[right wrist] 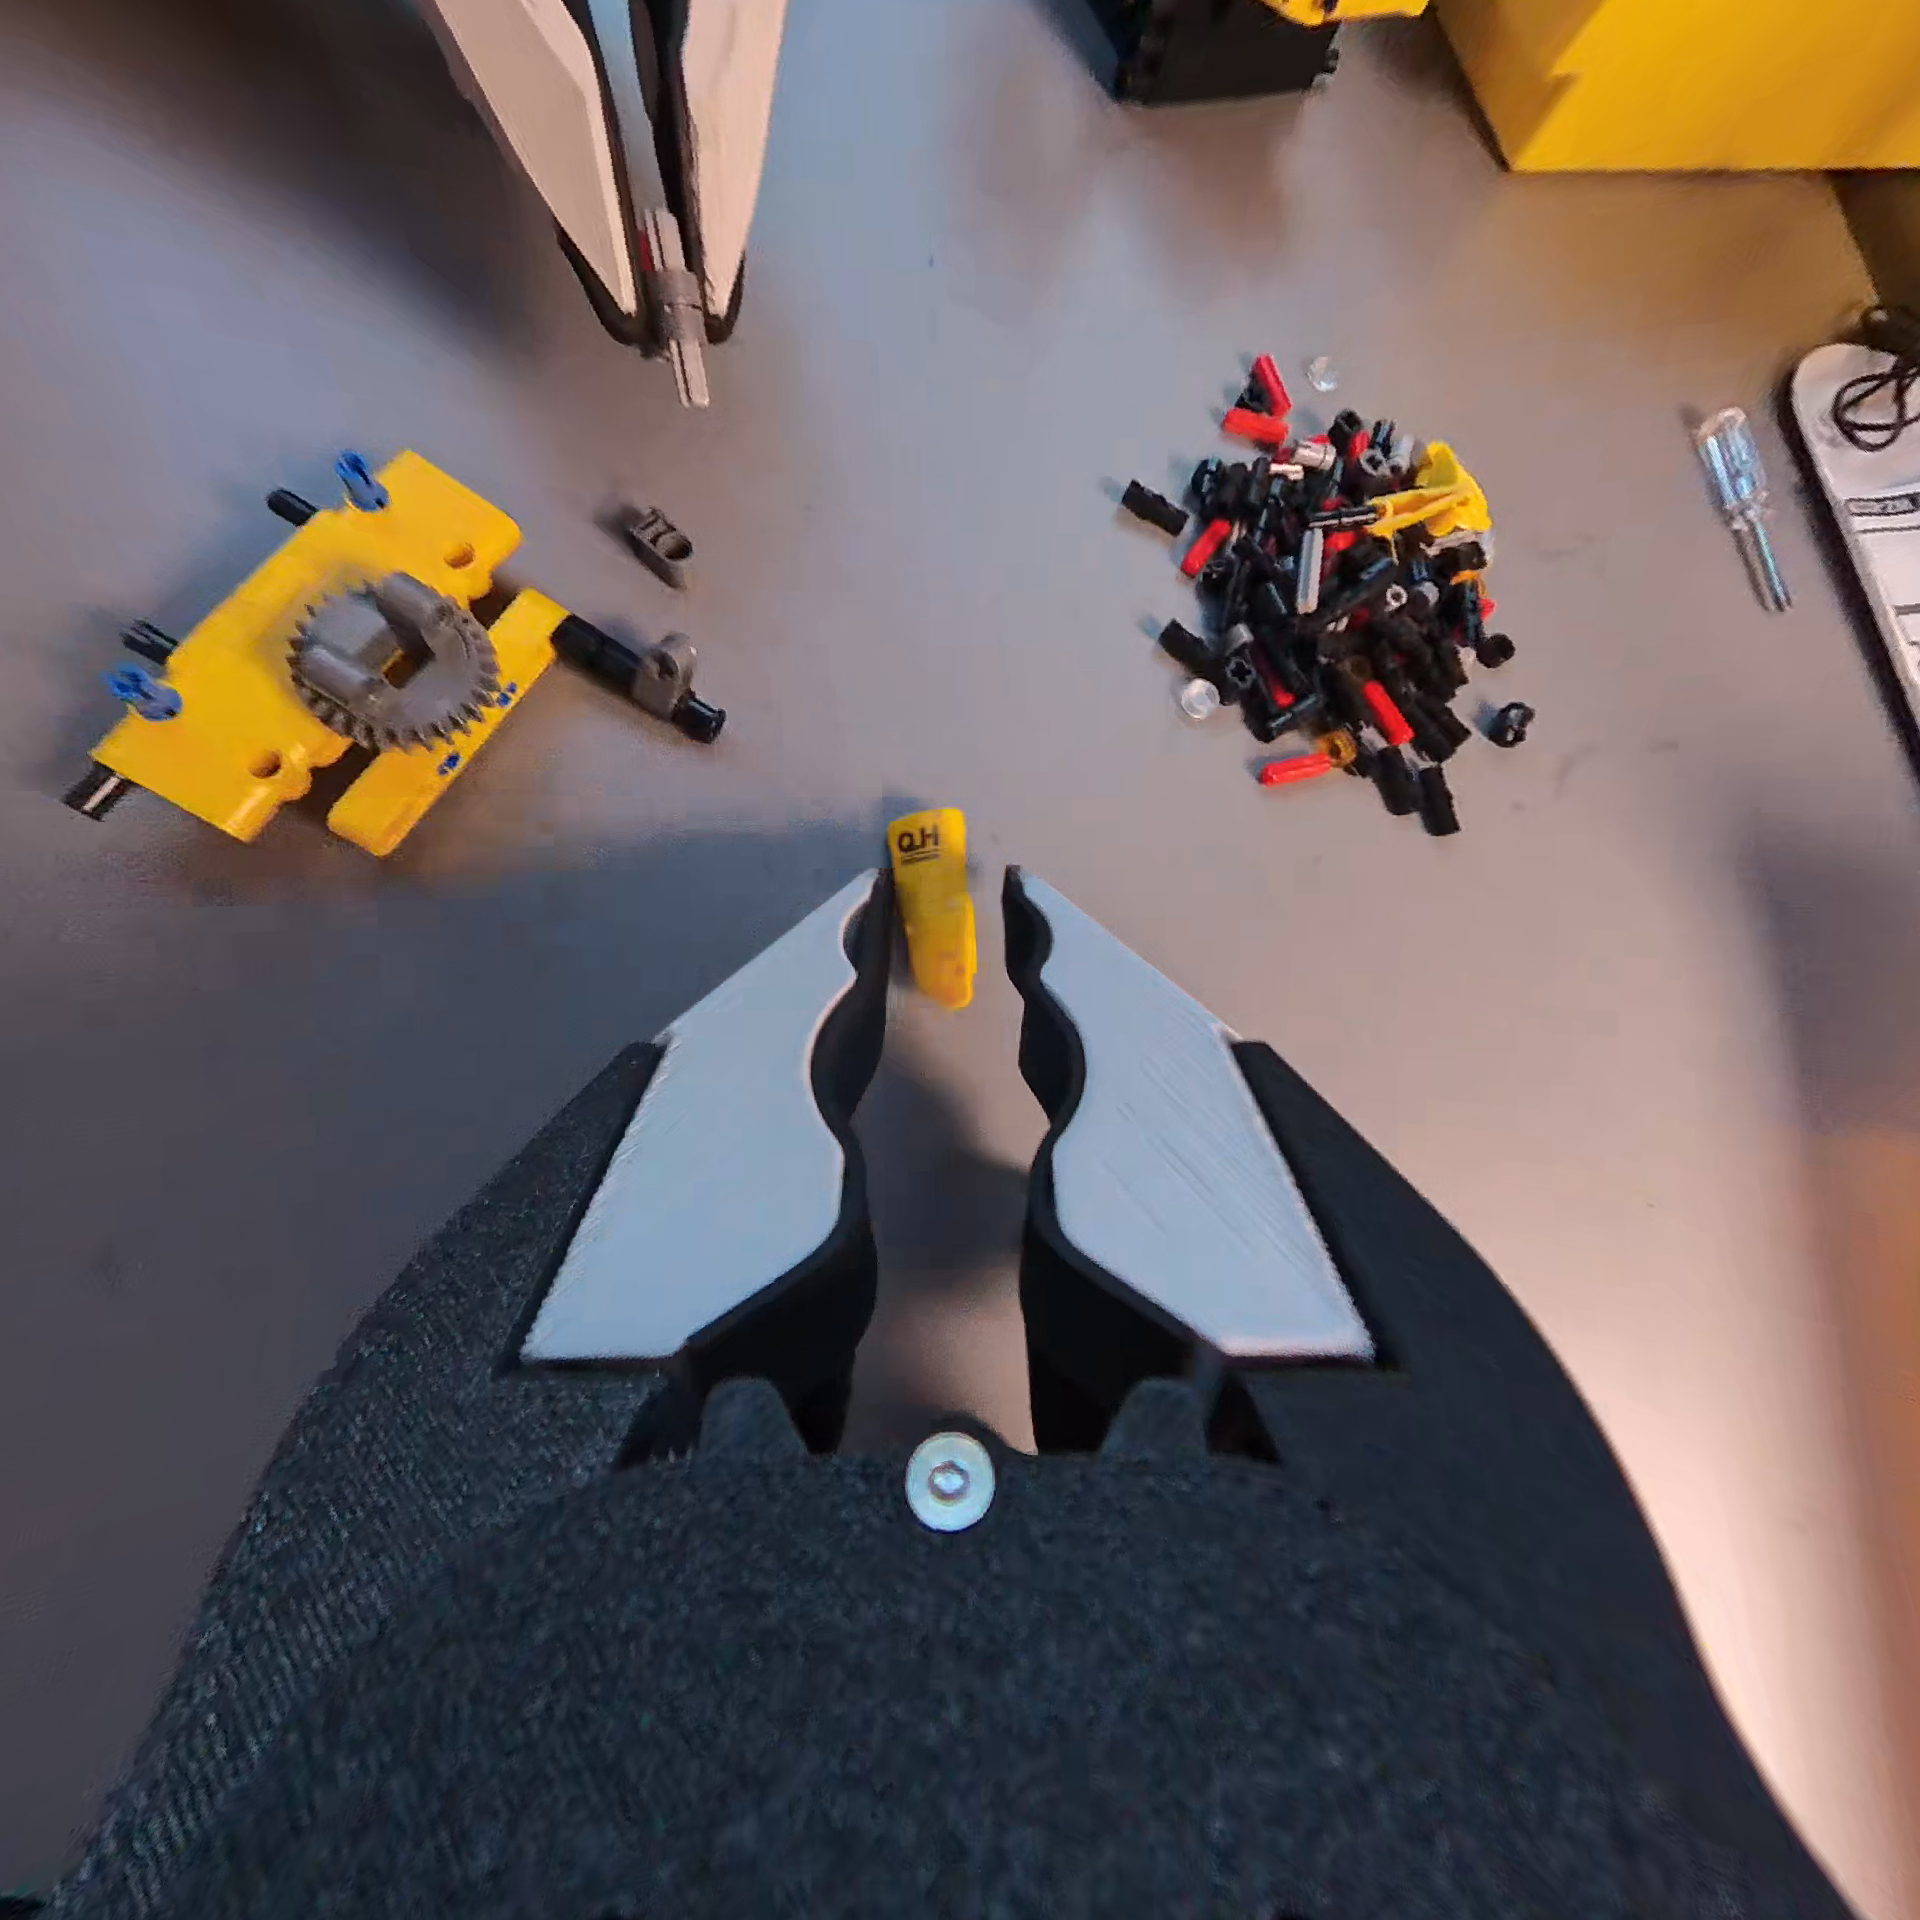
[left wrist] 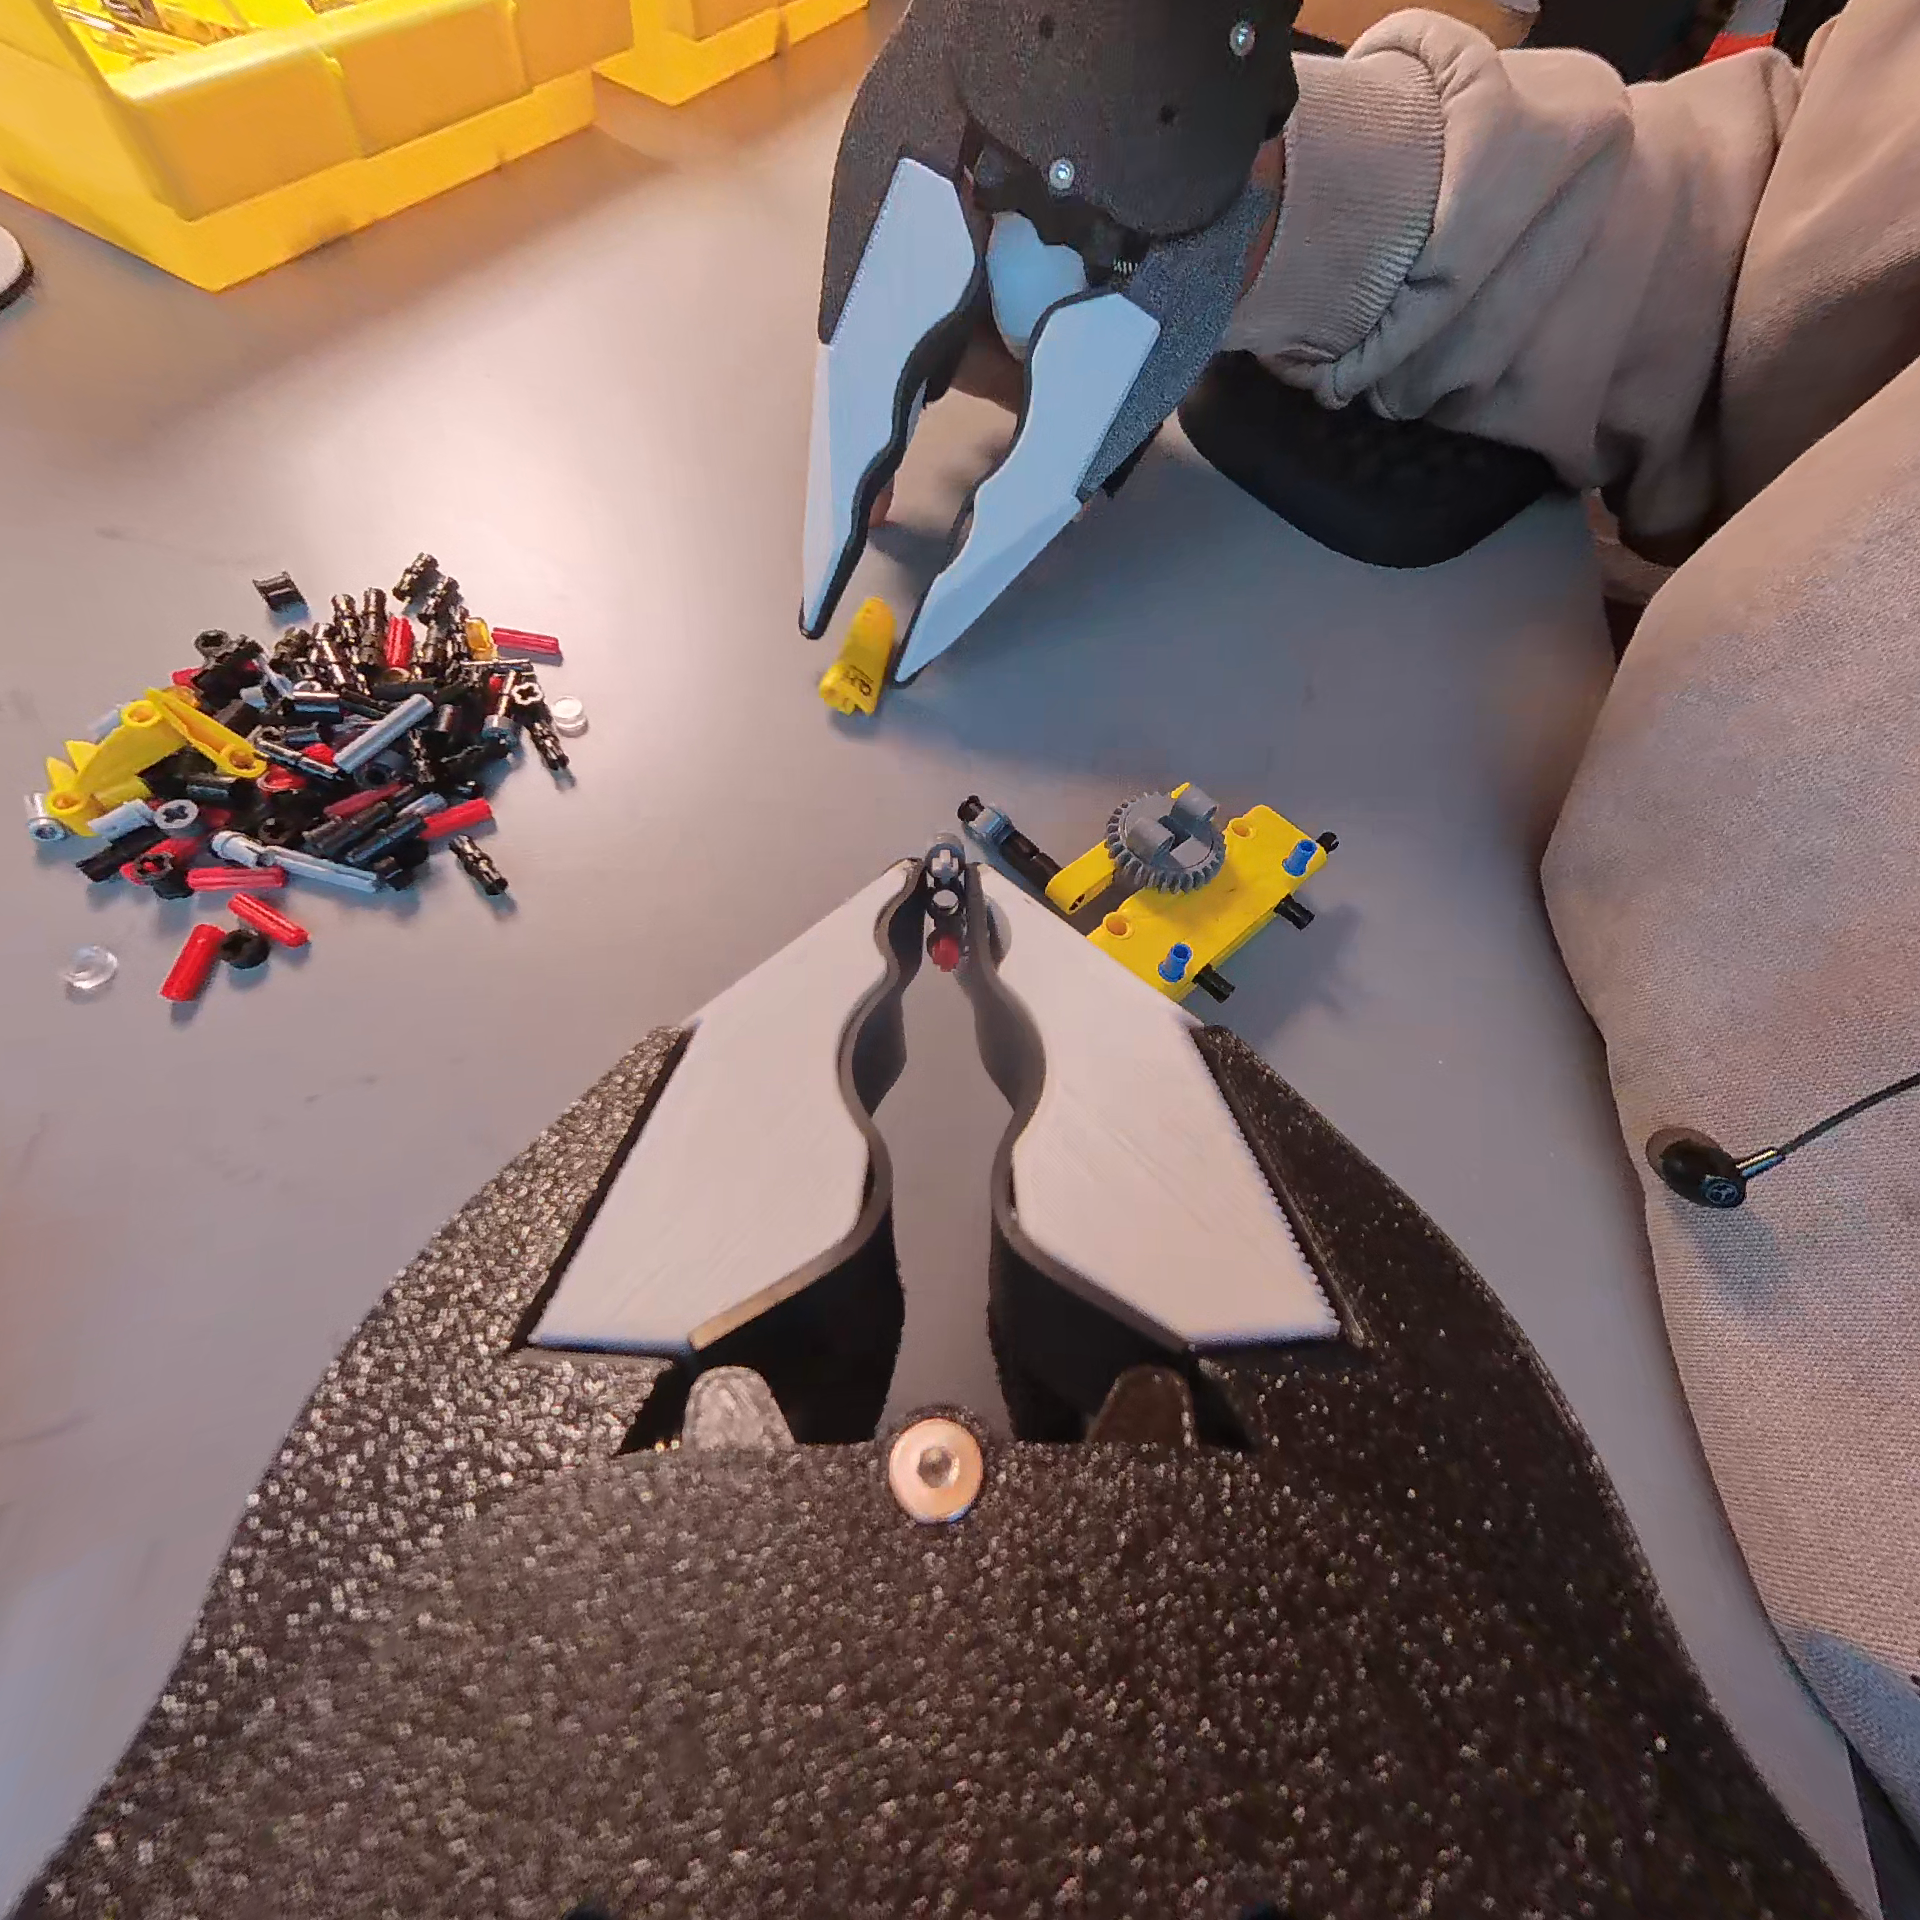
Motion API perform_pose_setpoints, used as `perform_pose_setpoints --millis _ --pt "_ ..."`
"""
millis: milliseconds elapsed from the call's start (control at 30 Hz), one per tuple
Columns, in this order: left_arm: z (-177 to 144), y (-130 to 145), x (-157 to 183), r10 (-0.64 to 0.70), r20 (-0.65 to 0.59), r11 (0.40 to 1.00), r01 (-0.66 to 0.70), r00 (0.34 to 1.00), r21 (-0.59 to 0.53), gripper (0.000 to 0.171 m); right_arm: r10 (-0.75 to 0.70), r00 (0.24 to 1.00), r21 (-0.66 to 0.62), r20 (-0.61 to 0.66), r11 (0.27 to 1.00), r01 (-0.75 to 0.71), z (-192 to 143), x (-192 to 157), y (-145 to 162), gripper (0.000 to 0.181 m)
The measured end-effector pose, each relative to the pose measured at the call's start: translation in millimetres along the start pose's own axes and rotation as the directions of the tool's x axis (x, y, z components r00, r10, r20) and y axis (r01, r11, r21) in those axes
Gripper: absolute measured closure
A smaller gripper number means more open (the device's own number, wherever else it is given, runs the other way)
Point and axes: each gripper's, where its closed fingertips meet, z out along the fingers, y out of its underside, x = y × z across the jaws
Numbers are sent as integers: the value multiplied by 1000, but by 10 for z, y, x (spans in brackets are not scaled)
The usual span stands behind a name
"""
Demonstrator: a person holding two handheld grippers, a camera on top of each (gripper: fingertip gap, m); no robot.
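Left gripper (left wrist: pixel 948 883) is closed down narrow on a small axle-and-connector piece (left wrist: pixel 943 902), grey cross-tip poking out past the fingertips, a red bit showing further back between the fingers. Seen from the right wrist view, that same gripper (right wrist: pixel 681 312) hangs tip-down over the grey table (right wrist: pixel 935 520), grey axle end sticking out below.

Right gripper (right wrist: pixel 945 883) is partly open, fingers astride a small yellow wedge piece (right wrist: pixel 935 904) lying on the table. The left finger looks to be touching it, a gap shows on the right side; not clamped. In the left wrist view the right gripper (left wrist: pixel 862 644) has its tips at the table on either side of the yellow piece (left wrist: pixel 857 675), held by a hand in a beige sleeve (left wrist: pixel 1455 260).

Yellow assembly with a grey gear (right wrist: pixel 312 655) on top, blue pins and black pins at its edges, lies flat just right of the left gripper (left wrist: pixel 1184 883); a black axle with a grey connector (right wrist: pixel 644 675) sticks out of it. A loose dark connector (right wrist: pixel 660 540) sits near it.

Pile of loose black, red, grey and yellow parts (left wrist: pixel 301 748) lies well apart to the left, also visible (right wrist: pixel 1340 603). Yellow bins (left wrist: pixel 312 104) at the far edge. Clear-handled screwdriver (right wrist: pixel 1745 509) beyond the pile.
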Motion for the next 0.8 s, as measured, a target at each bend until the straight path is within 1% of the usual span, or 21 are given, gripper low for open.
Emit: perform_pose_setpoints --millis 100,167,267,400,433,467,500,533,567,633,667,700,767,800 --pt "5 12 8 4 -2 1000 -4 1000 -8 166 -9 1000 6 3 1000 9 -66 18 -4 161" --pt "6 20 8 6 -1 1000 -6 1000 -13 166 -41 999 20 8 999 41 -121 13 -10 161" --pt "12 26 10 6 -3 1000 -6 1000 -17 166 -49 999 1 10 999 49 -108 19 41 161" --pt "15 37 19 12 -5 1000 -12 1000 -24 166 -21 1000 -10 -6 1000 21 -49 55 33 175" --pt "15 42 20 14 -4 1000 -14 1000 -26 166 29 1000 -8 -3 1000 -29 -57 71 14 181" --pt "14 46 23 15 -5 999 -15 1000 -29 166 109 994 4 15 994 -109 -72 77 -18 181" --pt "13 51 24 14 -6 999 -15 1000 -31 166 219 974 1 55 976 -219 -86 63 -27 181" --pt "13 54 24 13 -8 999 -13 1000 -32 166 338 935 -32 109 941 -336 -92 26 4 181" --pt "13 55 22 10 -9 999 -10 1000 -32 166 421 898 -48 130 907 -418 -94 30 35 181" --pt "15 59 21 5 -12 999 -5 1000 -34 166 499 855 -19 144 865 -502 -134 88 35 181" --pt "15 61 19 4 -12 999 -4 1000 -35 166 490 861 -1 136 869 -495 -150 129 41 181" --pt "15 63 18 3 -13 999 -3 1000 -35 166 444 886 26 131 892 -451 -163 148 25 179" --pt "14 66 14 -1 -14 999 0 1000 -37 166 305 947 55 96 949 -311 -161 147 -18 163" --pt "14 66 12 -4 -15 999 3 1000 -36 166 212 975 47 70 975 -215 -141 128 -21 159"
